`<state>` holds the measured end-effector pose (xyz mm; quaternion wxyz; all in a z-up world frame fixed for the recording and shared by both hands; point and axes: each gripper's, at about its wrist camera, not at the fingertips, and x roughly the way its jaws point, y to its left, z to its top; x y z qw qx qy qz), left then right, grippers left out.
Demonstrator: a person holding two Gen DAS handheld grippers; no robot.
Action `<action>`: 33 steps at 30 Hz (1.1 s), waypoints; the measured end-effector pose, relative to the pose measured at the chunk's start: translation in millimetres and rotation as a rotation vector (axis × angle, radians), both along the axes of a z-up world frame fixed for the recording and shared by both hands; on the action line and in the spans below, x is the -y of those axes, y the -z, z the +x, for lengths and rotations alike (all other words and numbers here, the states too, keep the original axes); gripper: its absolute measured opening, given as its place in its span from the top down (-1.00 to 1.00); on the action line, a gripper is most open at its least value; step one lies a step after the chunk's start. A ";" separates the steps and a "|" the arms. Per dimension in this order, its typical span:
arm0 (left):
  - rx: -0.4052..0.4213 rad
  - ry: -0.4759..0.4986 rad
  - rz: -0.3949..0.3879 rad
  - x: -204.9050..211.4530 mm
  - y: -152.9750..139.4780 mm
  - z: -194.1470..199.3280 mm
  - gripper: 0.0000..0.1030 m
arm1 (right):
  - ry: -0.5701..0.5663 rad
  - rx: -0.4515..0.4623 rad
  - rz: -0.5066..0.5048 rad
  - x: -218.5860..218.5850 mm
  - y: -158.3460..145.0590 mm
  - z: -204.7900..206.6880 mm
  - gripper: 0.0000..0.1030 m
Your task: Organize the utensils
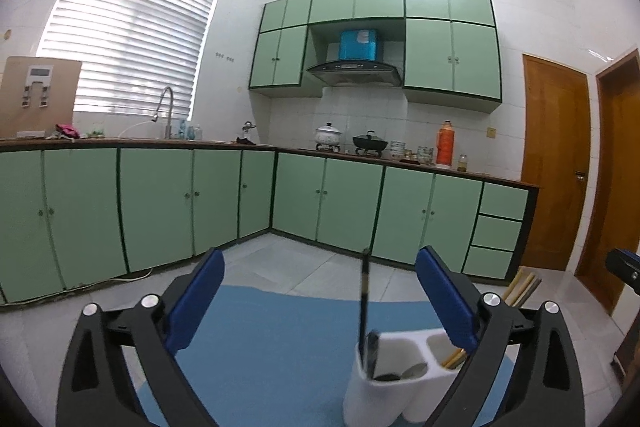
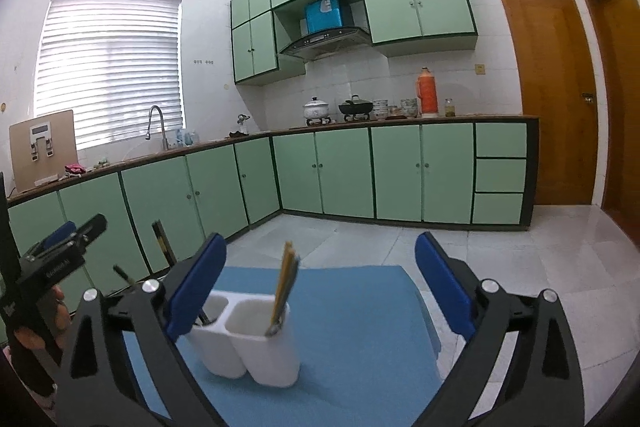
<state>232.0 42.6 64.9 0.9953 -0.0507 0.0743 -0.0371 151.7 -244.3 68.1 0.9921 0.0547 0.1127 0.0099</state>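
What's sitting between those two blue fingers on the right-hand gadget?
In the right wrist view, a white two-compartment utensil holder on the blue mat, with chopsticks standing inside.

The white utensil holder (image 2: 256,343) looks like smooth matt plastic, standing on a blue mat (image 2: 352,331) with a flat, dull finish. The chopsticks (image 2: 285,287) in its compartment look like pale wood or bamboo, while the left gripper (image 1: 318,301) has glossy blue plastic pads and matt black arms with shiny metal bolts. At twelve o'clock, pale green cabinet doors (image 1: 348,203) look smooth and satin; floor tiles (image 2: 560,251) at three o'clock are glossy.
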 end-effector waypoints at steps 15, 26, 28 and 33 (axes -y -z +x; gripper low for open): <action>-0.132 0.007 0.101 6.0 54.1 -66.9 -0.88 | 0.036 -0.158 0.067 -2.1 73.3 -48.7 -0.90; -0.206 0.030 0.107 14.6 69.6 -113.1 -0.88 | -0.001 -0.211 0.044 -41.2 84.9 -88.8 -0.90; -0.201 0.033 0.103 16.5 65.3 -120.9 -0.88 | -0.022 -0.202 0.038 -50.4 79.9 -95.9 -0.90; -0.171 0.046 0.111 21.2 51.4 -136.6 -0.88 | -0.045 -0.169 0.001 -64.0 59.8 -110.3 -0.90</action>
